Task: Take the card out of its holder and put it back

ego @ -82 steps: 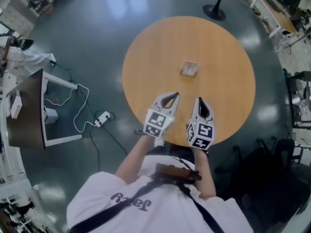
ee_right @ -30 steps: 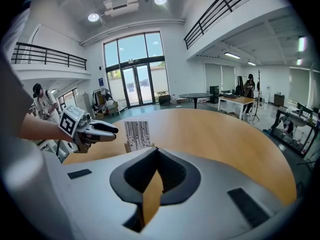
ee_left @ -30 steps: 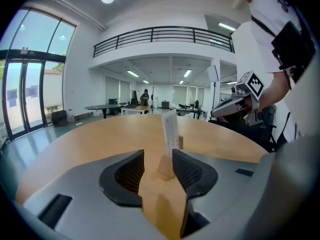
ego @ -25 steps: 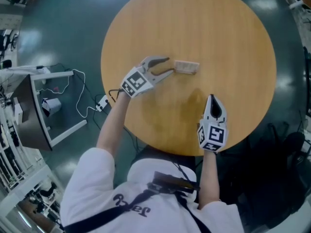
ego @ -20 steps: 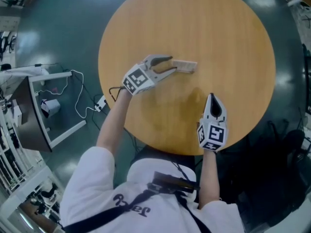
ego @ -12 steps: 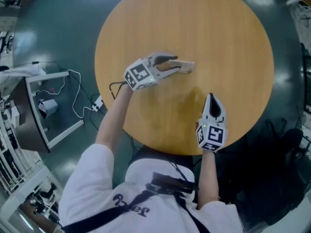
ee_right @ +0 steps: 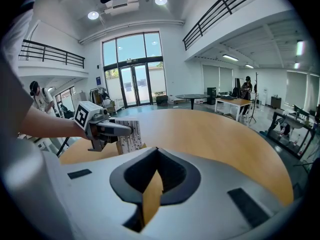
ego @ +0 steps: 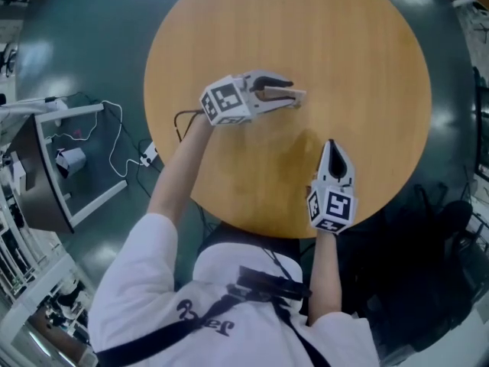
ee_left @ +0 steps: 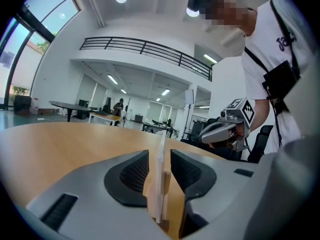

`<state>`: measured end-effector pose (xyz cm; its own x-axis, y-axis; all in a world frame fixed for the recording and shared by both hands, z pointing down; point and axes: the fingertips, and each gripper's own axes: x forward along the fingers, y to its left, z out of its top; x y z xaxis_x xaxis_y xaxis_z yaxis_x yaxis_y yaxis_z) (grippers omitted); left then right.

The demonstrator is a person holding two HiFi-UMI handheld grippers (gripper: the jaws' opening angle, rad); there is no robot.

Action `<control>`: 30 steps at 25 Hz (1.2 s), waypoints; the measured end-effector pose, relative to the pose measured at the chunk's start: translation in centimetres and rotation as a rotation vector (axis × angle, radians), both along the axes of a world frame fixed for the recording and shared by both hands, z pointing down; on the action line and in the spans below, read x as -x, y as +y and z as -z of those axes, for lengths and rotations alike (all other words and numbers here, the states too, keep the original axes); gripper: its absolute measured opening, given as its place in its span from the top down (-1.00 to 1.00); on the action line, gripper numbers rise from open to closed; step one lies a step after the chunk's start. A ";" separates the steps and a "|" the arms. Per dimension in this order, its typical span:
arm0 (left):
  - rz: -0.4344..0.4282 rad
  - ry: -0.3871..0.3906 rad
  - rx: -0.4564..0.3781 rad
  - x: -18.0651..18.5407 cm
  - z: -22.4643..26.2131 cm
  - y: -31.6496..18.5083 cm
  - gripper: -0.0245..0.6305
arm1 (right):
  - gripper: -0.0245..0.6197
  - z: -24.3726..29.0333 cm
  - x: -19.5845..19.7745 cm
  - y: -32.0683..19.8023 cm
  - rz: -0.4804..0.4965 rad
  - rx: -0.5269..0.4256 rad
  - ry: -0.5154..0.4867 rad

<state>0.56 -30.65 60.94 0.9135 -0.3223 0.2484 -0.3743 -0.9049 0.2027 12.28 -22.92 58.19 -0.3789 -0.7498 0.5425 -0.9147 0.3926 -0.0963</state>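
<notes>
— Left gripper (ego: 289, 92): how is it set?

— Its jaws are seen half open and have just been closing. A card (ee_left: 161, 174) stands between the pads, with a thin gap left on each side, so nothing is gripped yet.

— Where is the card found?

— It is stood upright on its edge in a small wooden holder (ee_right: 142, 146), toward the left of a round wooden table (ego: 359, 67). From the right gripper view, one face is shown printed with dark vertical stripes.

— How is the card expected to handle?

— It is judged to be thin, light and fairly stiff, though easily bent if pinched near a corner. A hold is best taken on the two flat faces, above the holder, and the pull made straight up along the slot. The holder looks light as well. It may be dragged or tipped if the card is drawn at a slant.

— And further out?

— The right gripper (ego: 331, 147) is held over the near edge of the table, well apart from the card. Its jaws are closed together on nothing.

— What cannot be made out?

— The bottom edge of the card is hidden inside the holder, so the depth of the slot cannot be told. From the head view, most of the card is covered by the jaws. The print is too small to be read.
</notes>
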 end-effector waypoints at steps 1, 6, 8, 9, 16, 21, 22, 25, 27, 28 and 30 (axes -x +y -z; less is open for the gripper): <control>-0.014 0.002 0.000 -0.4 0.1 0.0 0.45 | 0.87 0.1 -0.1 -0.1 0.000 0.000 0.000; -0.032 0.011 -0.001 -0.4 0.4 -0.1 0.53 | 0.86 0.3 0.5 -0.1 0.018 -0.015 0.005; -0.029 0.006 -0.003 -0.4 0.5 -0.1 0.66 | 0.86 0.5 0.6 -0.1 0.022 -0.020 0.006; -0.032 0.002 -0.004 -0.4 0.4 -0.1 0.70 | 0.86 0.6 0.7 -0.1 0.023 -0.021 0.005; -0.081 0.004 -0.012 -1.3 0.4 0.2 0.83 | 0.86 1.7 1.2 0.2 0.047 -0.061 -0.036; -0.103 0.004 -0.018 -0.9 1.1 0.5 0.84 | 0.86 2.3 1.7 0.7 0.051 -0.081 -0.043; -0.107 0.005 -0.021 -1.1 1.5 0.5 0.84 | 0.86 2.5 1.6 0.9 0.051 -0.084 -0.046; -0.111 0.010 -0.024 -1.1 2.6 0.8 0.84 | 0.86 3.2 1.6 1.8 0.051 -0.087 -0.044; -0.108 0.011 -0.037 -0.7 3.4 0.4 0.84 | 0.86 3.9 2.1 2.0 0.054 -0.105 -0.051; -0.107 0.011 -0.048 -0.5 4.0 0.2 0.84 | 0.86 4.2 2.3 2.0 0.055 -0.117 -0.058; -0.104 0.015 -0.070 -0.2 5.3 0.0 0.84 | 0.86 4.8 2.5 2.3 0.058 -0.138 -0.064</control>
